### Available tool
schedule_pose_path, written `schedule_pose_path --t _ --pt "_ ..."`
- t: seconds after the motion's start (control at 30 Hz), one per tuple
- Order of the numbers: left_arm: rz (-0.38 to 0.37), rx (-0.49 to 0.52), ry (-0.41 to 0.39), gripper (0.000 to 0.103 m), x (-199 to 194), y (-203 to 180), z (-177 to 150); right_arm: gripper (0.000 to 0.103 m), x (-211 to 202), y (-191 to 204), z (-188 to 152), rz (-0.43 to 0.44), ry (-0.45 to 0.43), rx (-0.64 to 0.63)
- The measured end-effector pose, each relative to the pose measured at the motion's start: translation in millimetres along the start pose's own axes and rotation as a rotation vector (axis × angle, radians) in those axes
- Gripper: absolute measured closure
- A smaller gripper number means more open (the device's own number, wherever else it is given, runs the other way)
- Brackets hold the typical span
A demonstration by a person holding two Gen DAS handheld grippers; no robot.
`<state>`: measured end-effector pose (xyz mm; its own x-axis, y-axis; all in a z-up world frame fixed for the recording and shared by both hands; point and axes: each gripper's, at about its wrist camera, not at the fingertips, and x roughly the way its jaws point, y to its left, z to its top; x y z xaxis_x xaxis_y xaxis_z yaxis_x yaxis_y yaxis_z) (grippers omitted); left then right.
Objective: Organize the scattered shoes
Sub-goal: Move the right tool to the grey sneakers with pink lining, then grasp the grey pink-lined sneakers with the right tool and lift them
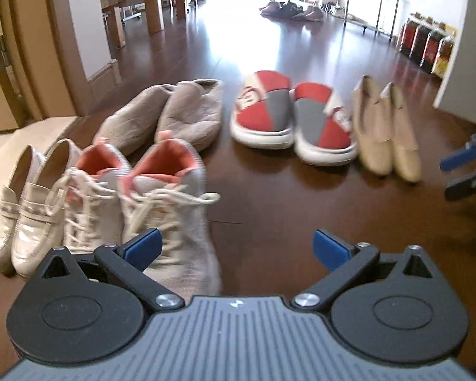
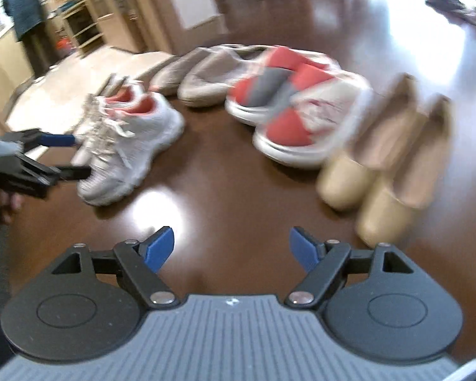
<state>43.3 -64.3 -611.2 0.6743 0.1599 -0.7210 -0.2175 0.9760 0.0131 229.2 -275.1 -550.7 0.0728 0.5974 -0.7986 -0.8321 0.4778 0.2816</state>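
Observation:
Several pairs of shoes stand side by side on the dark wood floor. In the left wrist view, from left: white patent loafers (image 1: 25, 203), white sneakers with pink lining (image 1: 149, 197), grey slippers (image 1: 174, 114), red and grey slip-ons (image 1: 288, 117), beige flats (image 1: 387, 130). My left gripper (image 1: 236, 249) is open and empty, close to the front of the sneakers. My right gripper (image 2: 231, 249) is open and empty above bare floor, with the sneakers (image 2: 133, 139), slip-ons (image 2: 288, 104) and flats (image 2: 393, 158) ahead. Each gripper shows at the edge of the other's view, right (image 1: 466, 171), left (image 2: 63, 155).
A tiled step and door frame (image 1: 22, 63) lie at the left. Table legs (image 1: 152, 0) stand behind. More shoes (image 1: 288, 11) lie far back. Bottles (image 1: 428, 44) line the right wall beside a white panel (image 1: 469, 47). A person (image 2: 22, 16) stands far left.

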Motion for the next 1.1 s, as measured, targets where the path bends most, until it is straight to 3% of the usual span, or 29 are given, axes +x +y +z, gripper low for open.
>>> schedule_pose_path --t 0.17,0.2,0.33,0.47,0.67,0.73,0.9,1.1 --pt "0.048 -0.043 -0.027 0.001 9 59 -3 0.031 62 34 86 0.185 0.05 -0.012" --pt "0.053 -0.048 -0.027 0.001 9 69 -3 0.031 75 47 103 0.198 0.053 -0.079" --pt "0.05 -0.019 -0.023 0.001 11 102 -16 0.033 123 102 159 0.242 0.048 -0.52" --pt "0.03 -0.021 -0.025 0.001 12 121 -25 0.062 174 143 185 0.29 0.103 -0.987" --pt "-0.012 -0.058 -0.024 0.001 18 138 -51 0.066 228 191 170 0.326 0.211 -1.638" --pt "-0.024 -0.058 -0.022 0.001 20 141 -58 0.066 241 201 162 0.343 0.249 -1.802" --pt "-0.047 -0.076 -0.016 0.001 24 146 -67 0.059 264 208 157 0.354 0.389 -1.972" --pt "-0.082 -0.035 0.015 0.001 30 142 -69 0.058 280 211 139 0.362 0.41 -1.963"
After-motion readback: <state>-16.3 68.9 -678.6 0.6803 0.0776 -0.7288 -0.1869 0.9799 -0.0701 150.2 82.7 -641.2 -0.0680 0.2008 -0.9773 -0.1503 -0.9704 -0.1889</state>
